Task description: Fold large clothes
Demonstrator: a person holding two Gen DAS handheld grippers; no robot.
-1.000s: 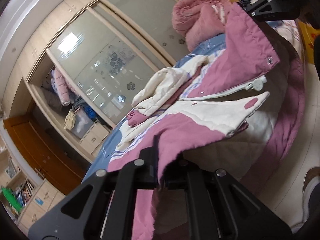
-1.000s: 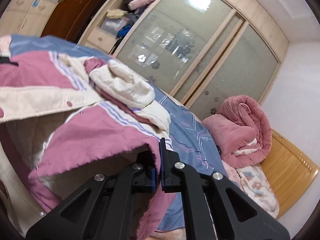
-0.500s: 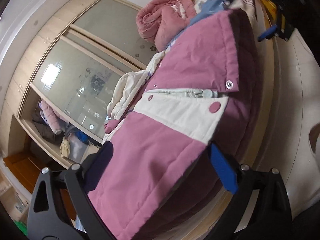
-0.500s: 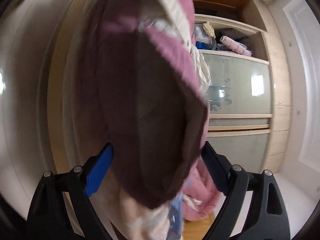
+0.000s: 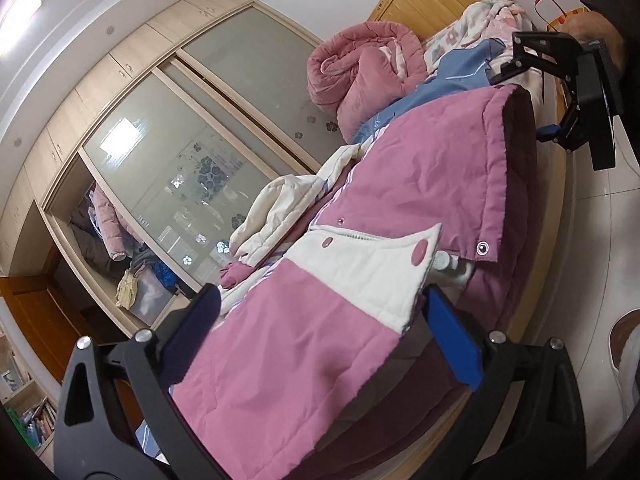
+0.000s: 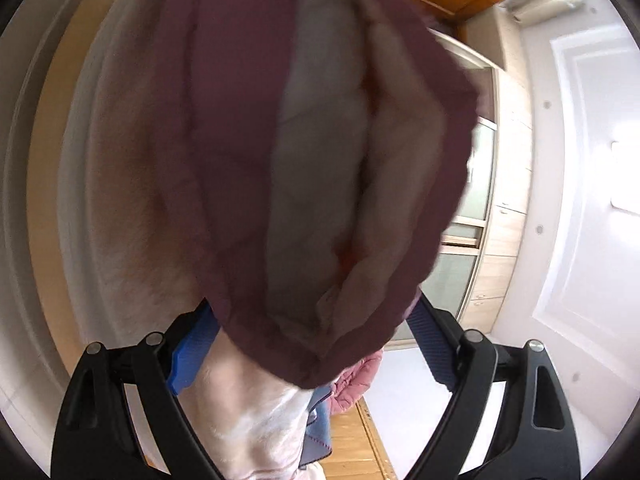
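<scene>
A large pink and cream padded jacket [image 5: 420, 184] lies spread on the bed, its lower hem hanging over the bed's near edge. My left gripper [image 5: 324, 332] is open, with its blue-padded fingers [image 5: 452, 344] either side of the jacket's pink and cream hem, not closed on it. My right gripper [image 5: 560, 92] shows at the far end of the hem in the left wrist view. In the right wrist view the right gripper [image 6: 312, 344] is open, and the jacket's dark underside [image 6: 304, 152] hangs close between its fingers.
A rolled pink quilt [image 5: 360, 68] and a floral blanket [image 5: 472, 28] lie at the bed's head. A blue sheet [image 5: 452, 72] covers the bed. A sliding-door wardrobe [image 5: 180, 152] stands behind. White tiled floor [image 5: 600, 240] runs along the bed's near side.
Both grippers have opened and let go of the jacket's hem. The hem has dropped flat over the bed's edge. The right gripper has swung down beside the bed.
</scene>
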